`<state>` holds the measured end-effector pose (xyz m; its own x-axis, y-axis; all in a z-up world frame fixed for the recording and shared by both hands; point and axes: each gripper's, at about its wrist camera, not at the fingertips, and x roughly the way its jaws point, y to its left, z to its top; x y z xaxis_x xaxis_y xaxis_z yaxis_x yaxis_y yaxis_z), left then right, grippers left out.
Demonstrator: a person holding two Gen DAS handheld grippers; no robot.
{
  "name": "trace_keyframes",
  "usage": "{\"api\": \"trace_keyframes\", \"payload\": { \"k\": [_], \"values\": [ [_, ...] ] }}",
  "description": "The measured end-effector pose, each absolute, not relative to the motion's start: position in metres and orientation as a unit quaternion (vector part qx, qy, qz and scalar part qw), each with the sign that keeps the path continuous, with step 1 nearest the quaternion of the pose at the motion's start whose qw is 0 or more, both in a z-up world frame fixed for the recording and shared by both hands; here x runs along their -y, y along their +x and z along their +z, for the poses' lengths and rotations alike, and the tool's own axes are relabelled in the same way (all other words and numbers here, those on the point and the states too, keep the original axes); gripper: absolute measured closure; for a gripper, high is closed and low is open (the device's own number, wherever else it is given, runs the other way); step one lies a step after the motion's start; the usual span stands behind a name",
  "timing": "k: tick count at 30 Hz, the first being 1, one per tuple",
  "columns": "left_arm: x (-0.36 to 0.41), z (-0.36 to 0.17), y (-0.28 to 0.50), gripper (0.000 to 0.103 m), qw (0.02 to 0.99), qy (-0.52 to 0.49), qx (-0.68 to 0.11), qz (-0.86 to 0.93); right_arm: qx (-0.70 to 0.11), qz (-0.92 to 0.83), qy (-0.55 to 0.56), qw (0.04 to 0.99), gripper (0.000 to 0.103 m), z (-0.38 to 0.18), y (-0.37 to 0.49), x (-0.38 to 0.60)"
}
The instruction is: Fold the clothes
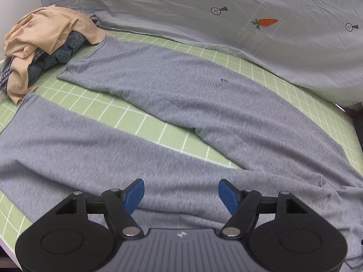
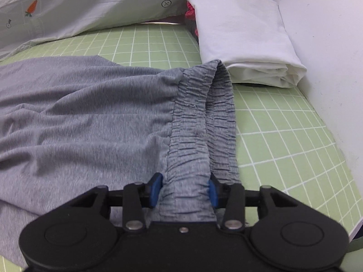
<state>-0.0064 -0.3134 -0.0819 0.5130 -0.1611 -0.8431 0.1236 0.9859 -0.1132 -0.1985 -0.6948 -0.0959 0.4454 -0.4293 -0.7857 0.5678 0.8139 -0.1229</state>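
Note:
Grey knit trousers (image 1: 172,95) lie spread on the green grid mat (image 1: 145,122), both legs running to the far left. My left gripper (image 1: 181,196) is open, its blue pads just above the near leg, holding nothing. In the right wrist view my right gripper (image 2: 185,189) is shut on the gathered elastic waistband (image 2: 195,117) of the trousers (image 2: 79,113). The waistband is bunched between the blue pads and lifted slightly off the mat (image 2: 283,136).
A pile of tan and denim clothes (image 1: 38,49) sits at the far left. A pale sheet with a carrot print (image 1: 249,22) lies along the back. A folded white cloth (image 2: 245,36) lies at the far right by a white wall (image 2: 329,56).

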Motion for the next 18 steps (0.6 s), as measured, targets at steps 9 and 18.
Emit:
{"api": "trace_keyframes", "payload": {
  "k": [9, 18],
  "values": [
    [0.309, -0.086, -0.046, 0.03, 0.867, -0.04, -0.493, -0.062, -0.37, -0.302, 0.145, 0.866, 0.087, -0.049, -0.276, 0.688],
    [0.303, -0.086, -0.061, 0.03, 0.864, -0.051, -0.499, -0.051, -0.354, -0.361, 0.202, 0.839, 0.039, -0.072, -0.313, 0.691]
  ]
}}
